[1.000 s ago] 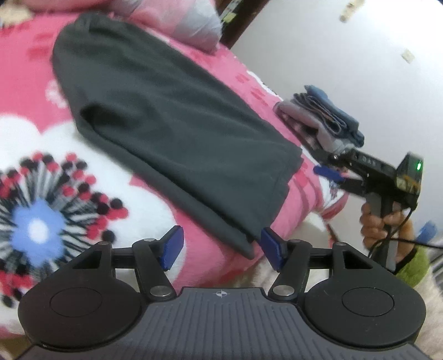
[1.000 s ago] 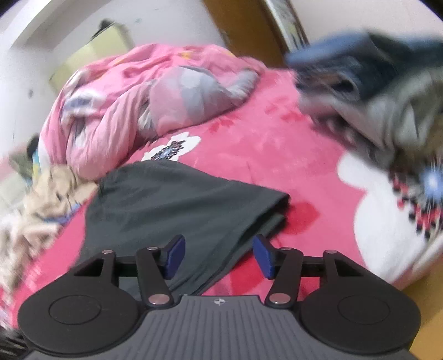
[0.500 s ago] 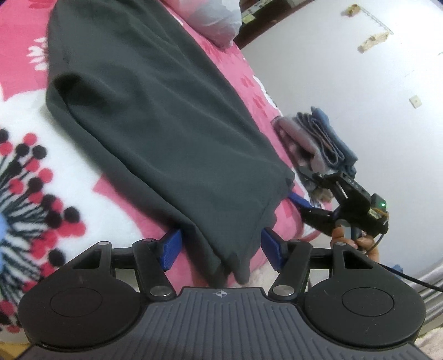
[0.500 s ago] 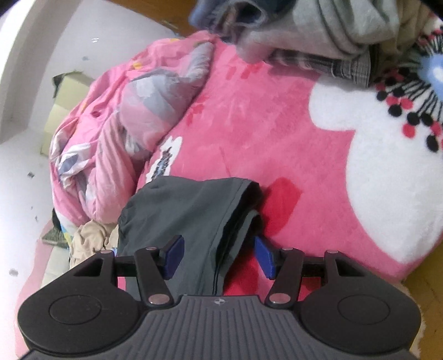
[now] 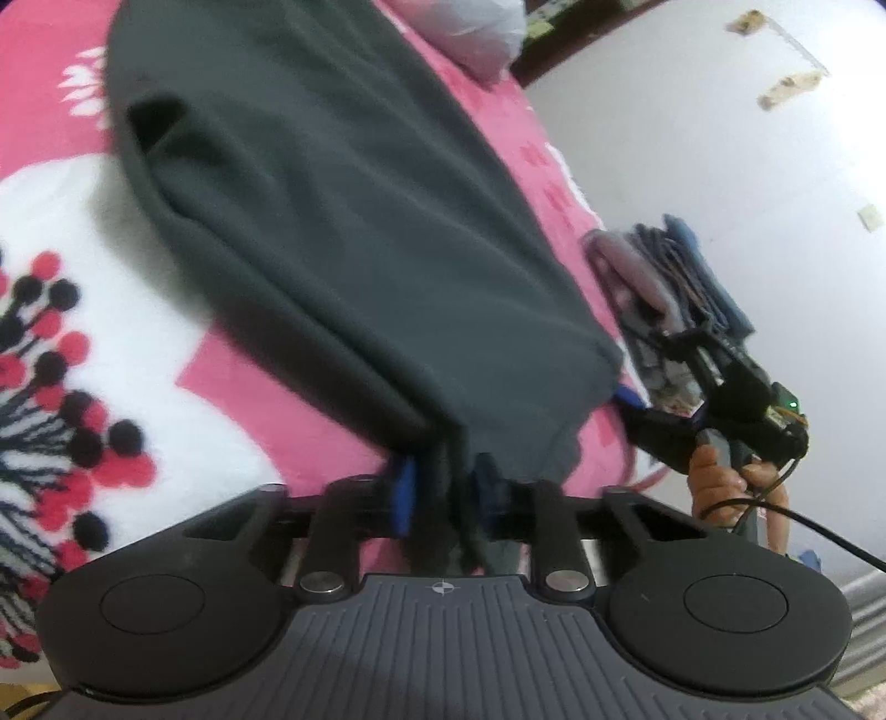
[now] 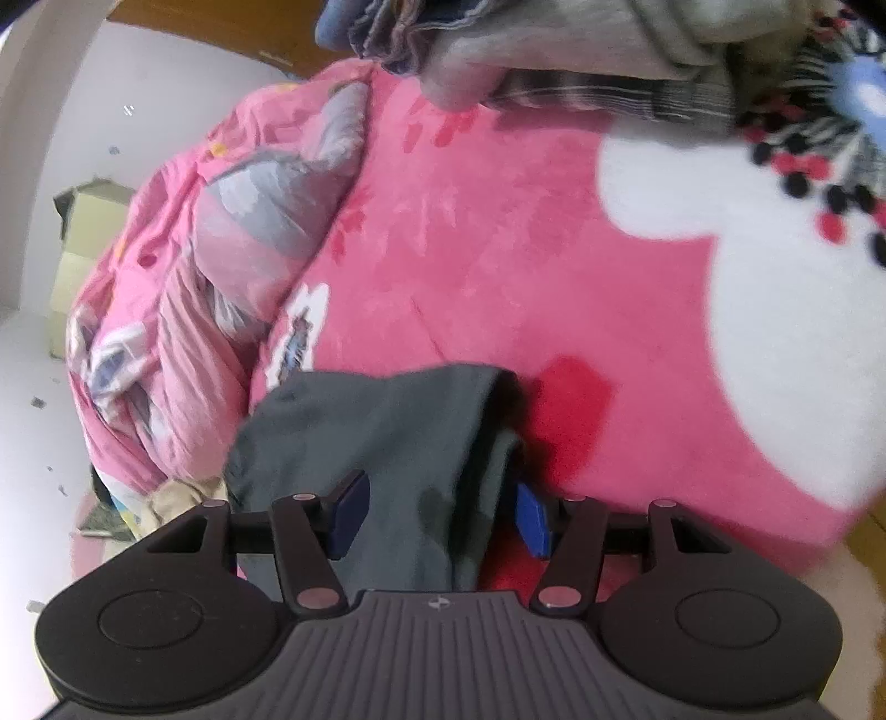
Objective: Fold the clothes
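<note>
A dark grey garment [image 5: 343, 232] lies flat along the pink flowered blanket [image 5: 238, 382]. My left gripper [image 5: 443, 487] is at its near corner, jaws closing, with the bunched cloth pinched between the blue pads. My right gripper [image 6: 440, 518] is at the other near corner of the garment [image 6: 387, 421]. Its jaws stand wide and are closing slightly, with the doubled edge between them and the pads not pressing it. In the left wrist view the right gripper [image 5: 631, 404] shows at that far corner, held by a hand [image 5: 714, 482].
A stack of folded clothes [image 5: 675, 266] sits on the bed beyond the right gripper, and it fills the top of the right wrist view [image 6: 554, 50]. A crumpled pink quilt [image 6: 221, 249] lies at the bed's far end, with beige clothes [image 6: 183, 498] below it.
My left gripper's jaws have closed onto the garment's corner, which now bunches between the pads. The right gripper has come slightly closer over its corner and stays wide.
</note>
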{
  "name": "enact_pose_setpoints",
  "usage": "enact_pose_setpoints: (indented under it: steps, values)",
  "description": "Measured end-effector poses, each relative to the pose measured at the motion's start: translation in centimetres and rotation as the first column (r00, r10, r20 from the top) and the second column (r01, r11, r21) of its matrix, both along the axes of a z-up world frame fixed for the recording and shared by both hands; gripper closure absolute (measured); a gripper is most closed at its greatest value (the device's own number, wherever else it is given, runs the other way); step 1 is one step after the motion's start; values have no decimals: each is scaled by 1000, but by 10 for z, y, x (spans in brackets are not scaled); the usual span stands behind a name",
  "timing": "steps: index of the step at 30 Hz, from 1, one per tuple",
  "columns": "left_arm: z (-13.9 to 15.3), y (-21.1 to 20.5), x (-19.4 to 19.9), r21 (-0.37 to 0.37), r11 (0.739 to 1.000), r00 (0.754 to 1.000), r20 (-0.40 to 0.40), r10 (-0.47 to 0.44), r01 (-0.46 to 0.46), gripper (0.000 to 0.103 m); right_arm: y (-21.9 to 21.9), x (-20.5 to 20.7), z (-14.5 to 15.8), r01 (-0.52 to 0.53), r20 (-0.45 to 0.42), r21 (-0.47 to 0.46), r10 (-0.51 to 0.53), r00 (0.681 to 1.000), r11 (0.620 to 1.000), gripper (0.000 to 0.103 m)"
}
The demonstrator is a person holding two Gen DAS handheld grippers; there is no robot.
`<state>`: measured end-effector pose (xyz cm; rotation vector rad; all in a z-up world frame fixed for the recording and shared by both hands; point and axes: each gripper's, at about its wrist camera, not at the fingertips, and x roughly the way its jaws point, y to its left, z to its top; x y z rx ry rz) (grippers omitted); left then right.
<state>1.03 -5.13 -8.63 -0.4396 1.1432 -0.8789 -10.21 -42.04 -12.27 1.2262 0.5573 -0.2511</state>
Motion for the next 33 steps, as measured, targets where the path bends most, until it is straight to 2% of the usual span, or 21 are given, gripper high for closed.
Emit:
enact_pose_setpoints:
  steps: [2,3,4,6,13,20,27,33]
  values:
    - [-1,6,-1,-7,1000,1000,-1,3,-3,95,1,6,-3,2,-5,0,-2,1000,1000,62]
    - [0,8,-2,-13,1000,1000,4,5,-5,96,1,8,-4,2,-11,-2,-2,1000,1000,80]
    - [1,10,-3,-19,1000,1000,9,6,-6,98,3,9,-5,0,-16,2,0,1000,1000,90]
    - [3,14,-5,-37,999,1000,21,15,-14,101,5,10,-3,-4,-7,8,4,1000,1000,97]
    - [12,38,6,-204,978,999,-18,50,-52,102,16,18,40,-47,75,-83,53,996,995,98]
    - [32,66,28,-280,951,990,15,139,-130,103,30,56,90,-137,114,-184,160,981,973,98]
    - [48,99,74,-335,911,965,19,262,-241,103,52,124,126,-244,143,-271,289,946,931,98]
    - [41,128,134,-356,867,934,-49,355,-348,103,65,210,135,-317,128,-294,366,922,902,98]
